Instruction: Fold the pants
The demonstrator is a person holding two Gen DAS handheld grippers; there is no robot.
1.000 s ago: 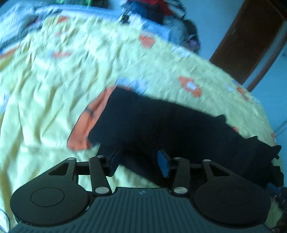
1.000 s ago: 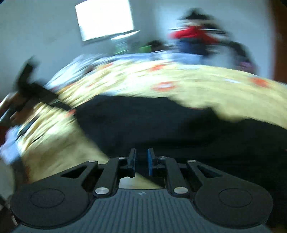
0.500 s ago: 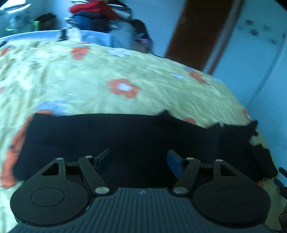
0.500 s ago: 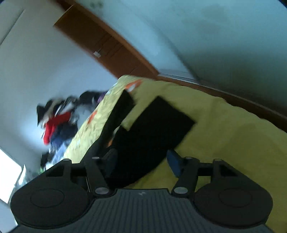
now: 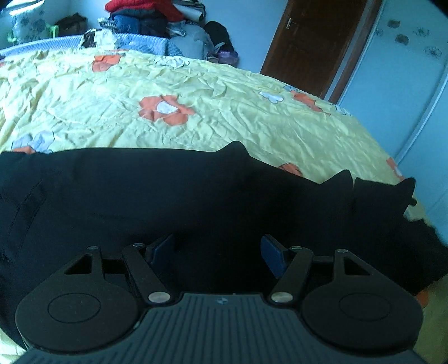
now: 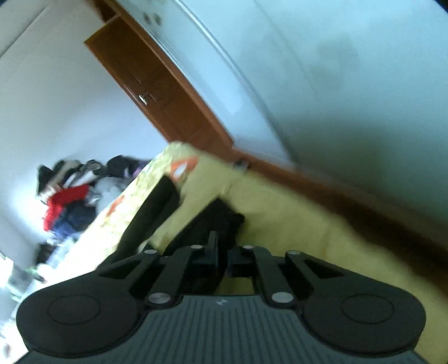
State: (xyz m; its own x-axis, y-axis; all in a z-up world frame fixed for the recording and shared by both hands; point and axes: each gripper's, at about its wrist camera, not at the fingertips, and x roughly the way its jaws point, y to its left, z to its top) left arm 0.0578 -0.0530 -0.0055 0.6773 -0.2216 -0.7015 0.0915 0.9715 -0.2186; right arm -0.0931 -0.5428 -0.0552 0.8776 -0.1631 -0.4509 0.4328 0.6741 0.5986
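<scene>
The left gripper has its two blue pads wide apart, holding nothing. It hangs just over the black pants. The cloth lies under the gap between the pads, but the pads do not pinch it.

The right gripper is squeezed tight. Its jaws meet, and black pants cloth sits right at its tips. The picture is blurry, so I cannot tell for sure if the cloth is pinched.

The pants lie flat across the yellow bed cover with orange flowers, running from 9 o'clock to 3 o'clock in the left view. Their top edge has small pointy bumps near 2 o'clock. In the right view one dark pant leg sticks out toward 11 o'clock.

Past the bed, at 12 o'clock, sits a pile of clothes. A brown door stands at 1 o'clock.
</scene>
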